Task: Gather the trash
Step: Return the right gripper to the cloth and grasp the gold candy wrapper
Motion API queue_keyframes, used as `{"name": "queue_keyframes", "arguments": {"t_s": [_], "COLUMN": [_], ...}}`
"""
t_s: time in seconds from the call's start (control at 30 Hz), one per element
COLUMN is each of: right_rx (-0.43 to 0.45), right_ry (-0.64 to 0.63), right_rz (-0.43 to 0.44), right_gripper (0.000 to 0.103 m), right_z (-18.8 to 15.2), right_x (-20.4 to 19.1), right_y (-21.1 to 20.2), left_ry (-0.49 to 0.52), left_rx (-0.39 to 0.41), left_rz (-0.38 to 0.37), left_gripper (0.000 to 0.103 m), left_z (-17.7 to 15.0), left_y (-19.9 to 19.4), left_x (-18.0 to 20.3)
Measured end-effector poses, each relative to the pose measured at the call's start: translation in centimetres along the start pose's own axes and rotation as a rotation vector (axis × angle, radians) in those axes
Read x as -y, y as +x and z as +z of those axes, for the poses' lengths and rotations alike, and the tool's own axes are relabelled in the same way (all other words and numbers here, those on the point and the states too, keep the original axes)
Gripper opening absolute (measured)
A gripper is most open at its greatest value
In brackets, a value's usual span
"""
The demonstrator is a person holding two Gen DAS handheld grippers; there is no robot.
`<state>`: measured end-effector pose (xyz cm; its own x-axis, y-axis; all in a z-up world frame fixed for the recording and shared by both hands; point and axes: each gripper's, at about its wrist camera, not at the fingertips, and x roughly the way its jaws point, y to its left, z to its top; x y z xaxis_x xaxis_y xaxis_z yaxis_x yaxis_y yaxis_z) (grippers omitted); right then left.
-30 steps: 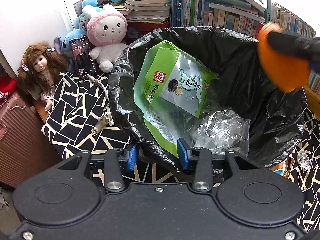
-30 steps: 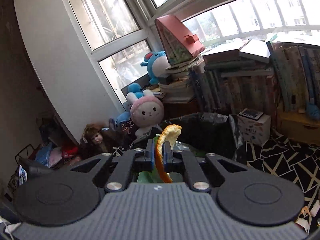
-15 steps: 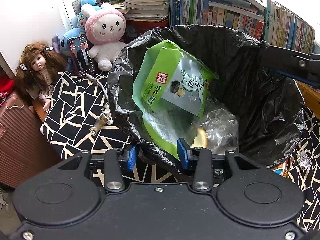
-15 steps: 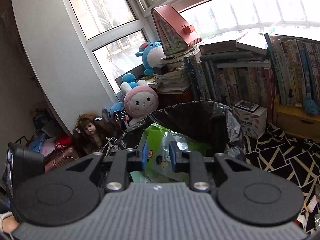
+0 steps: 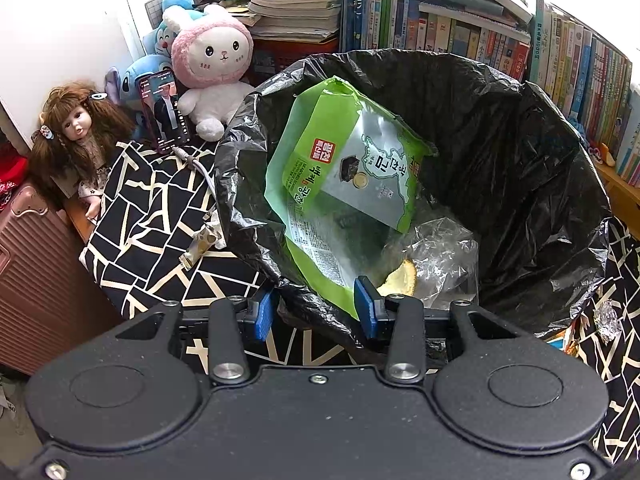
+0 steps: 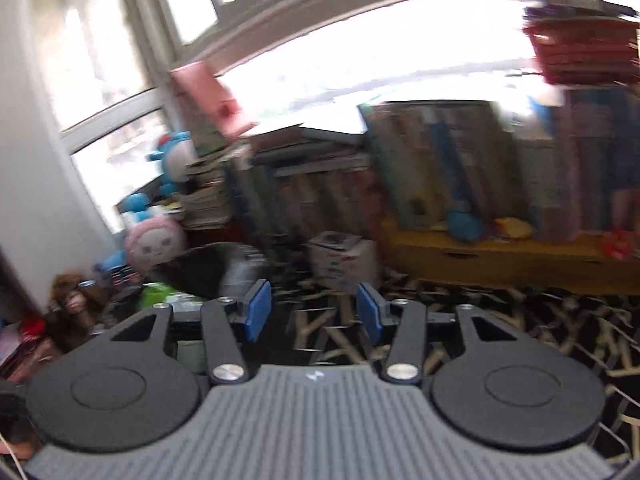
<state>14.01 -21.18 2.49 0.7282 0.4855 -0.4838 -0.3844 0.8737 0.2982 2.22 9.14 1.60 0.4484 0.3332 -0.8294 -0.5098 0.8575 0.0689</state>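
A black trash bag [image 5: 520, 184] stands open in the left wrist view. Inside lie a green snack packet [image 5: 352, 168], crumpled clear plastic [image 5: 444, 248] and an orange peel [image 5: 402, 278]. My left gripper [image 5: 315, 311] is shut on the bag's near rim, with the black film bunched between its blue pads. The right wrist view is blurred. There my right gripper [image 6: 314, 311] has its jaws opening and nothing between them. It points to the right of the bag [image 6: 208, 268], over the patterned floor cloth.
A doll [image 5: 76, 136], a pink plush rabbit [image 5: 212, 64] and a phone [image 5: 164, 112] sit left of the bag, a pink suitcase [image 5: 28, 272] further left. Books [image 5: 460, 28] line the back. A wrapper [image 5: 202, 242] and foil scrap [image 5: 606, 318] lie on the cloth. A box [image 6: 340, 256] stands by a wooden shelf [image 6: 500, 260].
The right gripper let go of the orange peel, which now lies in the bag. It then opened wider and swung right, out of the left wrist view. The left gripper stayed put.
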Motion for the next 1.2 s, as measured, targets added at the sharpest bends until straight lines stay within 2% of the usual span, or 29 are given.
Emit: {"name": "queue_keyframes", "arguments": {"t_s": [0.1,0.2,0.4,0.6,0.83,0.9,0.97,1.0,1.07,1.2], "right_rx": [-0.018,-0.074,-0.233,-0.391,-0.507,-0.527,-0.525,-0.518,-0.503,-0.453], "right_ry": [0.032,0.064,0.133,0.1,0.071,0.071,0.055,0.051,0.064,0.069], "right_rz": [-0.127,-0.232,-0.371,-0.429,-0.442,-0.438,-0.445,-0.444,-0.424,-0.398], "right_gripper": [0.069,0.072,0.074,0.078,0.08,0.075,0.05,0.044,0.021,0.012], "right_z": [-0.7,-2.1,-6.8,-11.0,-13.7,-14.2,-14.4,-14.4,-14.4,-13.7], "right_x": [4.1,7.7,13.0,14.7,15.6,15.8,15.5,15.4,15.4,14.9], "right_y": [0.4,1.5,4.9,8.5,11.5,11.9,11.9,11.7,11.3,10.1], "left_ry": [-0.003,-0.008,-0.011,-0.016,-0.005,-0.004,-0.003,-0.003,-0.004,-0.004], "left_rx": [-0.001,-0.005,-0.015,-0.033,-0.039,-0.04,-0.042,-0.042,-0.044,-0.044], "left_rz": [0.006,0.014,0.033,0.048,0.075,0.08,0.083,0.084,0.086,0.087], "left_gripper": [0.039,0.039,0.039,0.039,0.039,0.039,0.039,0.039,0.039,0.039], "left_z": [-0.1,0.0,0.1,0.1,0.1,0.1,0.1,0.1,0.1,0.2], "left_y": [0.1,0.3,0.5,0.9,1.1,1.1,1.1,1.2,1.3,1.3], "left_x": [0.1,0.2,0.7,1.1,1.6,1.7,1.7,1.7,1.8,1.8]}}
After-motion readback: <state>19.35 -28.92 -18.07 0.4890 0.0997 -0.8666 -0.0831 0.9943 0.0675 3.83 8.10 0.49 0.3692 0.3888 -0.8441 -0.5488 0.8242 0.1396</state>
